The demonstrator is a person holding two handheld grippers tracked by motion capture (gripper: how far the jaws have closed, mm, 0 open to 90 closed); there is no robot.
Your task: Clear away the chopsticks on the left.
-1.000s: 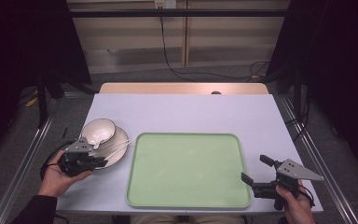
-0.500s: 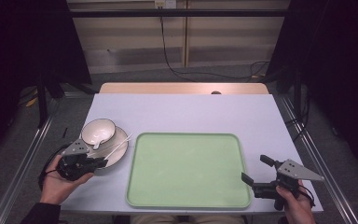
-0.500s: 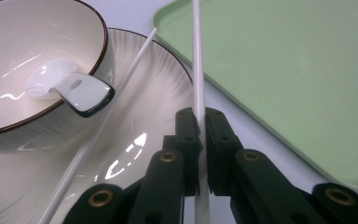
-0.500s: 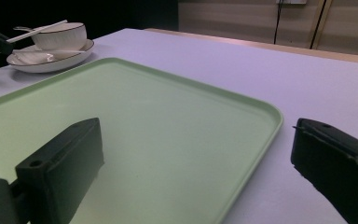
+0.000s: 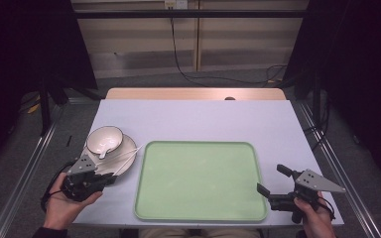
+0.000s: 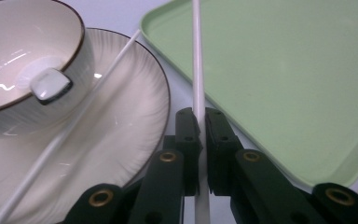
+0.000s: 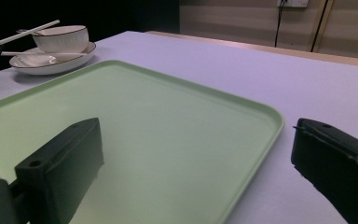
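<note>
My left gripper [image 6: 198, 114] is shut on a thin white chopstick [image 6: 197, 56], which runs up between the jaws over the gap between plate and tray. A second white chopstick [image 6: 74, 123] lies across the white, dark-rimmed plate [image 6: 126, 140]. A white bowl [image 6: 23, 51] stands on that plate with a spoon handle [image 6: 50, 85] resting inside it. In the high view my left gripper [image 5: 110, 173] is at the table's near left, just in front of the plate [image 5: 124, 156]. My right gripper [image 5: 272, 179] stands open at the near right corner of the green tray [image 5: 198, 181], with nothing between its jaws.
The green tray [image 7: 144, 116] lies bare in the middle of the pale table [image 5: 203, 119]. From the right gripper view the bowl [image 7: 60, 37] and plate [image 7: 51, 63] sit far off at the left. A wooden strip [image 5: 193, 93] borders the table's far edge.
My left gripper has drawn back toward the table's near edge, carrying the chopstick with it. The right gripper has kept still.
</note>
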